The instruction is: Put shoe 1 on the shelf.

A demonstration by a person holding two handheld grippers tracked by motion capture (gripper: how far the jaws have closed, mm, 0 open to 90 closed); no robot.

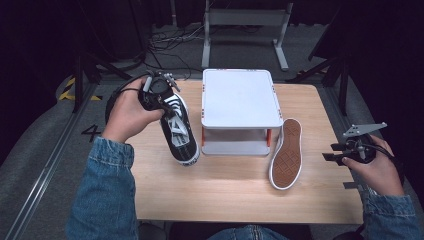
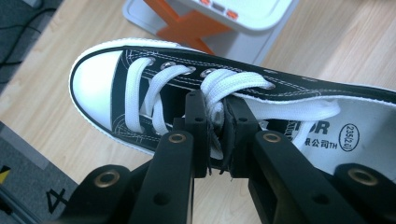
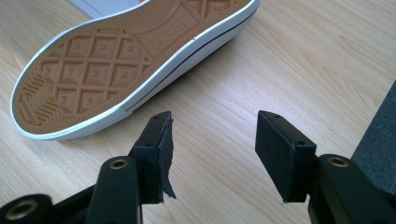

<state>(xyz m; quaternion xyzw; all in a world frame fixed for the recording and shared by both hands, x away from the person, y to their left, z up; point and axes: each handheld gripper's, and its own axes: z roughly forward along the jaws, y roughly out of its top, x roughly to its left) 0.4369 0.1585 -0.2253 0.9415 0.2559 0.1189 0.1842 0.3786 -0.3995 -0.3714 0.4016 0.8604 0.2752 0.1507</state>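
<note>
L gripper (image 2: 215,135) is clamped on the laces of the black sneaker (image 1: 179,131), held toe-down at the table's (image 1: 225,195) left, just beside the white two-tier stand (image 1: 241,100). Step in hand looks like carrying this shoe to the stand; next move prob needs lifting it clear of the top edge w/o the laces slipping. Right of the stand, the 2nd sneaker (image 1: 287,155) lies sole-up. R gripper (image 3: 212,149) hovers near it, jaws apart, empty.

Left claw (image 2: 215,135) is pinching shut on the shoe's white laces (image 2: 219,88), left hand (image 1: 129,114) raised at the far left. Right claw (image 3: 212,149) is resting low at the right edge, jaws standing apart, right hand (image 1: 378,167) wrapping it.
</note>
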